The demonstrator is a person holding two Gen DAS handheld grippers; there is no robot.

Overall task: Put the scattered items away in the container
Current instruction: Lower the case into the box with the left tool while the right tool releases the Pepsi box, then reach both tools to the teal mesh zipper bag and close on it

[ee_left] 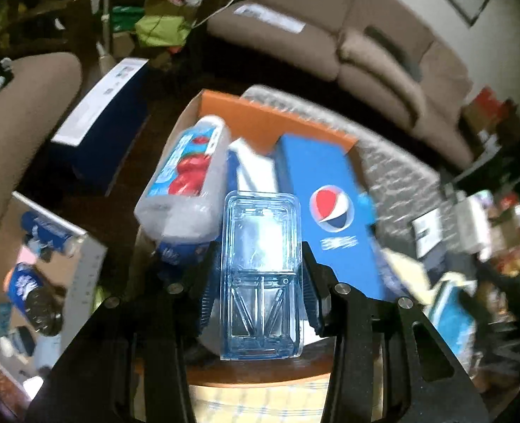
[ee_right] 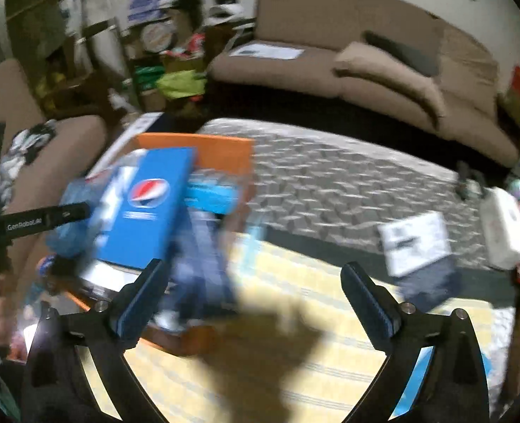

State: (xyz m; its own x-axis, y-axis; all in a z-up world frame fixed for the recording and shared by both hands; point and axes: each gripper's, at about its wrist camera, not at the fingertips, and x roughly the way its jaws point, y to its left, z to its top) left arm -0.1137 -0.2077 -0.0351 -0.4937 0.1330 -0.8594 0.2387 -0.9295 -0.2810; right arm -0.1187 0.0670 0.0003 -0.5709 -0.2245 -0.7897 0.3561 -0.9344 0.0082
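My left gripper (ee_left: pixel 261 292) is shut on a clear blue plastic container (ee_left: pixel 261 268) and holds it over the orange cardboard box (ee_left: pixel 256 112). The box holds a blue Pepsi carton (ee_left: pixel 330 218) and a plastic juice jug (ee_left: pixel 185 179) with a red fruit label. In the right wrist view the same orange box (ee_right: pixel 224 151) sits at the left with the Pepsi carton (ee_right: pixel 147 208) on top. My right gripper (ee_right: pixel 252 292) is open and empty to the right of the box, above a yellow striped cloth (ee_right: pixel 295 317). The left gripper's black arm (ee_right: pixel 41 222) shows at the far left.
A white box (ee_right: pixel 415 243) and a white package (ee_right: pixel 503 232) lie on the patterned grey rug (ee_right: pixel 330 183) at the right. A brown sofa (ee_right: pixel 365 53) stands behind. A tray with blue bottles (ee_left: pixel 34 282) is at the left, and a dark blue box (ee_left: pixel 101 127) beyond it.
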